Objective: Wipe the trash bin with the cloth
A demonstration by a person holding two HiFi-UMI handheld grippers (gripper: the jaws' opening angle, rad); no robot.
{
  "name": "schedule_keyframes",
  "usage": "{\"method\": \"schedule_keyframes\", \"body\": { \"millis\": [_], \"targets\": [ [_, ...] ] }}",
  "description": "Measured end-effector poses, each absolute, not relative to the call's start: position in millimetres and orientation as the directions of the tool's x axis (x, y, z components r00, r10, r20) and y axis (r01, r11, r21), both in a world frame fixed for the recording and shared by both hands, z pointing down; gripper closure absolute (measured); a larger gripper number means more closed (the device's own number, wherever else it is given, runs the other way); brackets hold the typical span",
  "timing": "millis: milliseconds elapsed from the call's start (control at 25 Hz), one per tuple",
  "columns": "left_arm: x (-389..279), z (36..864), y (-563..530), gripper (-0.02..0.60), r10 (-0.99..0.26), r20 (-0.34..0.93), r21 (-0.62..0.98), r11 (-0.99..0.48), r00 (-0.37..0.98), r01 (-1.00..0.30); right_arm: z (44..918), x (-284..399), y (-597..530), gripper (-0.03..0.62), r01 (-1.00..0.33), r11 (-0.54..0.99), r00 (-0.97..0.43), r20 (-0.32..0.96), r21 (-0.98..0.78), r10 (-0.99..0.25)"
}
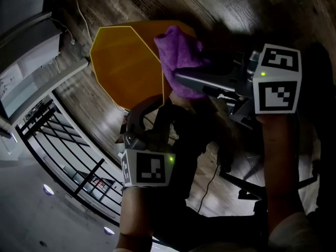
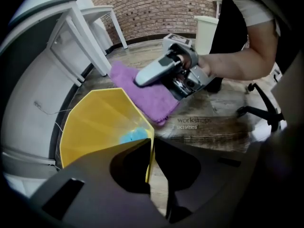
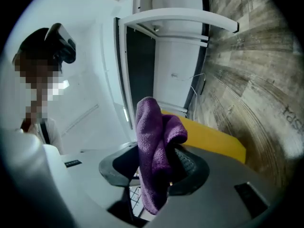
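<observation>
The yellow trash bin [image 1: 126,67] lies tilted on the wooden floor, its open mouth towards me. My left gripper [image 1: 157,106] is shut on the near rim of the bin, and the yellow wall edge [image 2: 150,148] runs between its jaws. A small blue thing [image 2: 133,135] lies inside the bin. My right gripper [image 1: 181,80] is shut on the purple cloth [image 1: 181,56], which rests over the bin's far rim and outer side. In the right gripper view the cloth [image 3: 154,146] hangs bunched between the jaws, with the bin [image 3: 213,137] just behind it.
A white desk with slanted legs [image 2: 85,37] stands close to the left of the bin. A black railing [image 1: 63,146] runs along the lower left. A black office chair base [image 2: 266,113] and a pale bin [image 2: 205,32] stand further off by the brick wall.
</observation>
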State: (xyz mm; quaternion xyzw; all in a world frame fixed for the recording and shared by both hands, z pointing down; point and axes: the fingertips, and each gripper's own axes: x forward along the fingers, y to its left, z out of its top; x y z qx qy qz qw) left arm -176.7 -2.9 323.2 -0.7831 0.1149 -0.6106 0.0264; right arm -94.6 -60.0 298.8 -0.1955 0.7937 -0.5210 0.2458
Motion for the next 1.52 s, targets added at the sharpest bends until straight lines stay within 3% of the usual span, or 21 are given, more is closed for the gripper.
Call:
{"method": "schedule_keyframes", "body": {
  "millis": [240, 840, 1520],
  "targets": [
    [-172, 322, 5, 0.566, -0.184, 0.947, -0.147, -0.977, 0.265, -0.154, 359, -118, -50, 0.433, -0.200, 0.319, -0.868, 0.017, -0.926, -0.496],
    [-164, 319, 32, 0.569, -0.062, 0.933, -0.048, -0.998, 0.354, -0.049, 426, -110, -39, 0.433, -0.221, 0.168, -0.861, 0.111, -0.961, -0.496],
    [-175, 320, 39, 0.571, -0.023, 0.940, -0.019, -1.000, 0.341, -0.015, 550, -126, -20, 0.433, -0.599, -0.024, -0.746, 0.569, -0.800, -0.347]
  ]
}}
